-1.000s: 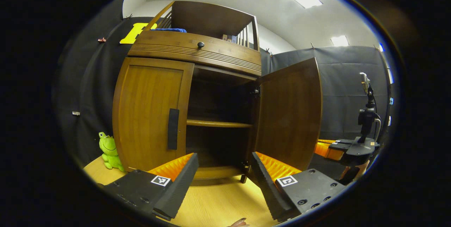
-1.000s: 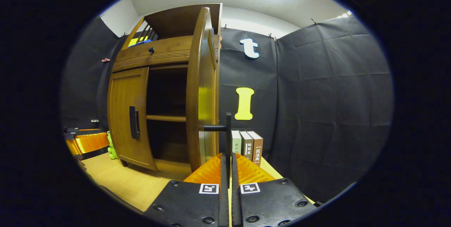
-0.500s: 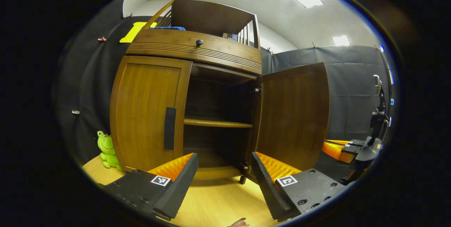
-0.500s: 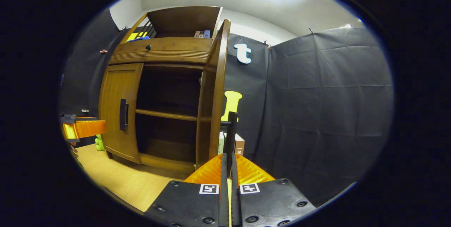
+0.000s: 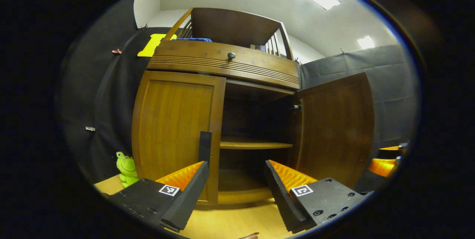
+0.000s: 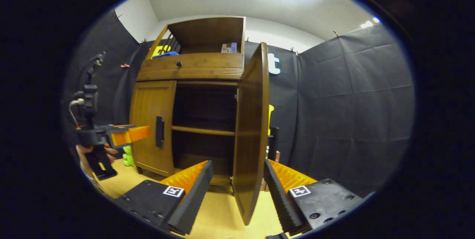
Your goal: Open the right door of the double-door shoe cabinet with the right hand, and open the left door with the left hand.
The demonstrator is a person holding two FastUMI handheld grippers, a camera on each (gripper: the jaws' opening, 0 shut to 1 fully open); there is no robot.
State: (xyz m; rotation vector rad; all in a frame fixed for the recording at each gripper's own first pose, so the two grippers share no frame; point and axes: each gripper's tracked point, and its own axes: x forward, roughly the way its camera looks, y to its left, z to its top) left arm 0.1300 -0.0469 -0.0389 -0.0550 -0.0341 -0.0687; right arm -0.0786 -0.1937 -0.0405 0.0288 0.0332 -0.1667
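Note:
The wooden shoe cabinet point(image 5: 222, 62) has its left door point(image 5: 174, 135) closed, with a dark vertical handle point(image 5: 205, 146) at its inner edge. Its right door point(image 5: 336, 127) is swung wide, baring a shelf point(image 5: 256, 145). My left gripper point(image 5: 235, 172) is open, its left finger just below that handle and not touching it. In the right gripper view the right door point(image 6: 252, 131) is edge-on, and my right gripper point(image 6: 236, 170) is open with the door's lower edge between its fingers, untouched. The left gripper point(image 6: 143, 134) hovers by the left door's handle point(image 6: 159, 131), held by a hand point(image 6: 83, 153).
A green frog toy point(image 5: 126, 164) sits on the wooden floor left of the cabinet. A drawer with a round knob point(image 5: 231, 55) tops the doors, and a blue cloth point(image 5: 193, 39) and books point(image 6: 228, 48) lie on the upper shelf. Black cloth walls surround the booth.
My right gripper let go of the right door's handle, opened and drew back as the door swung wider. My left gripper moved closer to the left door's handle.

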